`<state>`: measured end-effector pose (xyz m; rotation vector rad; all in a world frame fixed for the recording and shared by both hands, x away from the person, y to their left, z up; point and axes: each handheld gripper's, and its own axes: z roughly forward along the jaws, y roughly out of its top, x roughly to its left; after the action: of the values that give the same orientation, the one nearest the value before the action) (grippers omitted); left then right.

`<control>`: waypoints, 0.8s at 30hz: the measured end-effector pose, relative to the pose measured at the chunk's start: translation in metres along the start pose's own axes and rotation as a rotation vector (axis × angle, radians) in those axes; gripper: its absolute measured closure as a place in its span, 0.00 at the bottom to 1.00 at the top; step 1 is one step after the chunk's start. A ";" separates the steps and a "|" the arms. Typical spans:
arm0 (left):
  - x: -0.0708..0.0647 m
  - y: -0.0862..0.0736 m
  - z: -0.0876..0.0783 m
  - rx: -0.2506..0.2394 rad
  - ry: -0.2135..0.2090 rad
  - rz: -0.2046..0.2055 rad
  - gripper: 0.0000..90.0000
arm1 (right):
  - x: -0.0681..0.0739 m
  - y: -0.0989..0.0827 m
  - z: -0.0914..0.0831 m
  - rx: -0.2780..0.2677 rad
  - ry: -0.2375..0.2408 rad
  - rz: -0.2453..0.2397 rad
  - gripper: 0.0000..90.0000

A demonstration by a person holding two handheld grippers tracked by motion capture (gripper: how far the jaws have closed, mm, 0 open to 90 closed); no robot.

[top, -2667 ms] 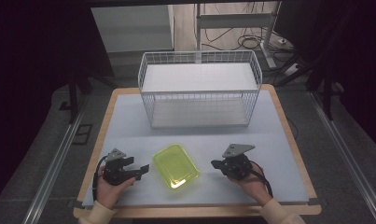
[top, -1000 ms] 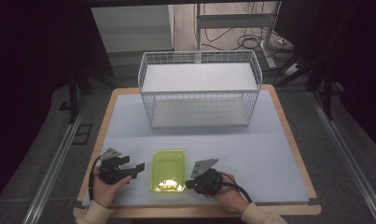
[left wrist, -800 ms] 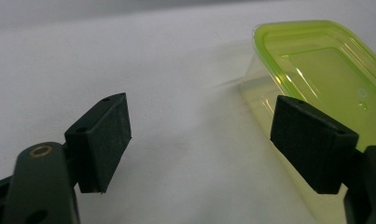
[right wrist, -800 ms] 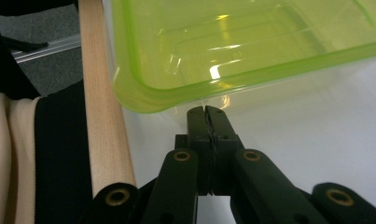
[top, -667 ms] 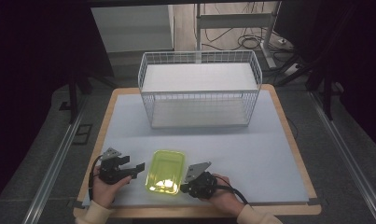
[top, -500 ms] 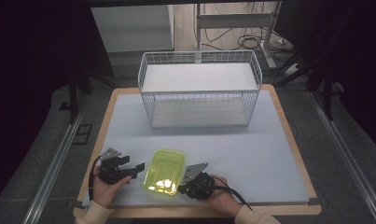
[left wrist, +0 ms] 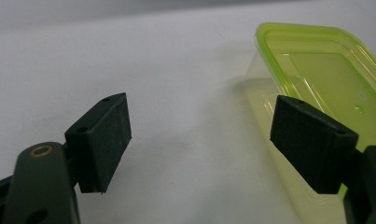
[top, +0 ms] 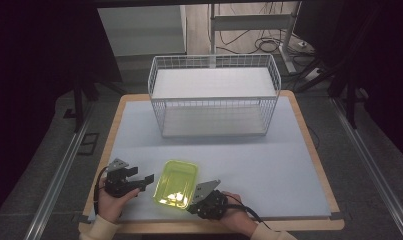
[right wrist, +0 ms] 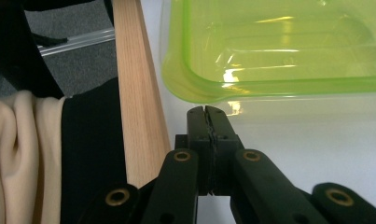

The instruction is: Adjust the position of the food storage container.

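A translucent yellow-green plastic container (top: 176, 182) lies empty on the pale table near the front edge. My left gripper (top: 141, 176) rests just left of it, open, with nothing between the jaws. In the left gripper view the container (left wrist: 325, 79) lies behind the right jaw of that gripper (left wrist: 195, 121). My right gripper (top: 191, 208) is at the container's near right corner and is shut on nothing. In the right gripper view the closed tips of the right gripper (right wrist: 207, 112) sit just under the rim of the container (right wrist: 279, 46).
A white wire basket (top: 214, 100) stands at the back middle of the table (top: 269, 165). The table's wooden front edge (right wrist: 134, 93) and a cream sleeve (right wrist: 22, 154) lie close to the right gripper.
The right gripper has moved left from the table's right side to the container's near corner. The container has shifted and turned a little leftward. The left gripper has stayed put.
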<state>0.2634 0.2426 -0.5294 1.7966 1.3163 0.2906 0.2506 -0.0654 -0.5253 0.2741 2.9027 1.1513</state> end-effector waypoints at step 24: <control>0.029 -0.004 -0.024 -0.058 0.056 -0.072 0.22 | -0.002 0.034 0.032 -0.018 -0.014 -0.001 1.00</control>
<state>0.2577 0.2798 -0.5259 1.7002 1.3943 0.3384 0.2600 -0.0197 -0.5254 0.2791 2.8783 1.1702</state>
